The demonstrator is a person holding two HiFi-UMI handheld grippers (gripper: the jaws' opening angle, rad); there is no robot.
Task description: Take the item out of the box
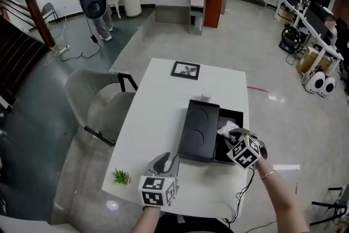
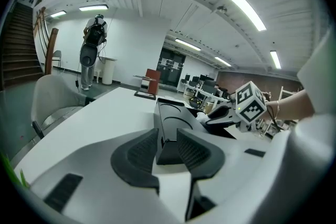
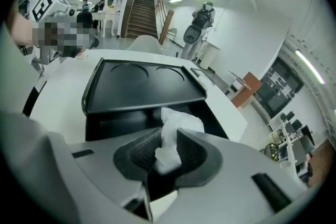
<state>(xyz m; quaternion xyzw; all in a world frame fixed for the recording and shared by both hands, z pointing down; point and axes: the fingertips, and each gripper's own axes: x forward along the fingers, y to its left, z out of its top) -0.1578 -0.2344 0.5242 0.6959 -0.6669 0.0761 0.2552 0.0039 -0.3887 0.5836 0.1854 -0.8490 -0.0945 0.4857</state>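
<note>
With the right tool (image 3: pixel 168 148) clamped on the crumpled white paper-like item (image 3: pixel 177 124) just over the open black rectangular box (image 1: pixel 235 115), and the left tool (image 2: pixel 168 145) pinching the flat black lid (image 1: pixel 199 127), only carrying it clear seems left.

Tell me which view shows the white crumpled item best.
The right gripper view: the white crumpled item sits close up, pinched by the right gripper above the open black box. The head view shows only a small white patch beside that gripper; the left gripper view, a sliver beyond the lid.
</note>
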